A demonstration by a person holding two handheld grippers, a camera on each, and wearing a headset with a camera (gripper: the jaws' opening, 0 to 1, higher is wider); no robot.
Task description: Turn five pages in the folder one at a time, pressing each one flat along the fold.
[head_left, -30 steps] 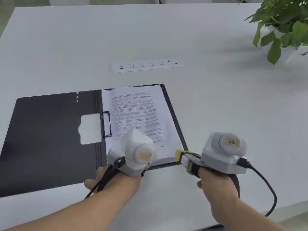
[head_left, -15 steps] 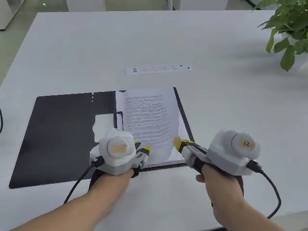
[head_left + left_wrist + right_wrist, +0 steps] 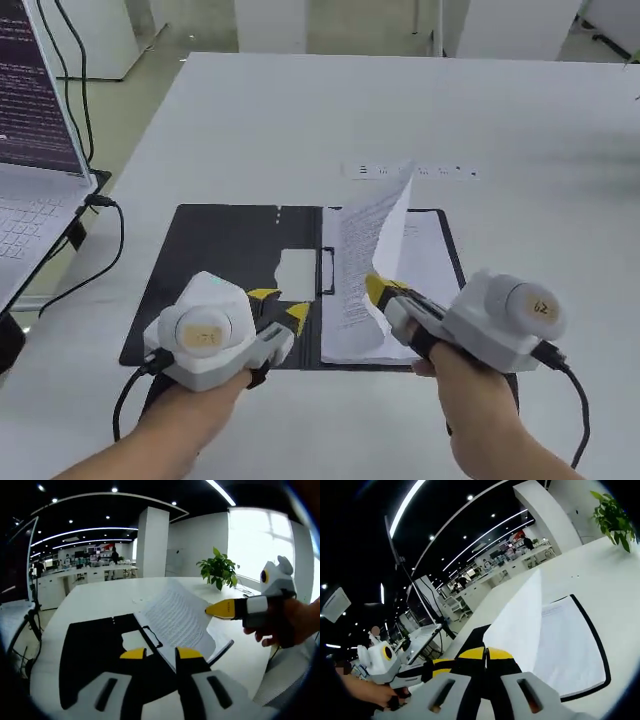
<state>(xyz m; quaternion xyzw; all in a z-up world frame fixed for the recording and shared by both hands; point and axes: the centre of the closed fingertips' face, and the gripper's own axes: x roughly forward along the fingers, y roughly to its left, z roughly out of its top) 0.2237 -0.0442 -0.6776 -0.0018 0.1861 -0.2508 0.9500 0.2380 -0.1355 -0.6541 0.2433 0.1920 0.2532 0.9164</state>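
right gripper (image 3: 378,290) is clenched on a page (image 3: 375,240), holding it upright over the open folder (image 3: 220,260) mid-bench (image 3: 300,110). left gripper (image 3: 280,305) hovers released, jaws apart, over the black cover at seven o'clock. power strip (image 3: 415,171) lies just beyond the folder at twelve o'clock, with the laptop (image 3: 35,180) and cable (image 3: 120,240) out at nine o'clock.

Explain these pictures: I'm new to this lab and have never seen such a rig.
No robot here: a person holds a two-jaw gripper in each hand. One picture comes from a headset camera looking down; the two round ones come from cameras riding on the grippers. On the white table lie an open black folder and a power strip; a laptop stands to the left. The right gripper is shut on the edge of a lifted page; the left gripper is open by the folder's left cover, holding nothing.
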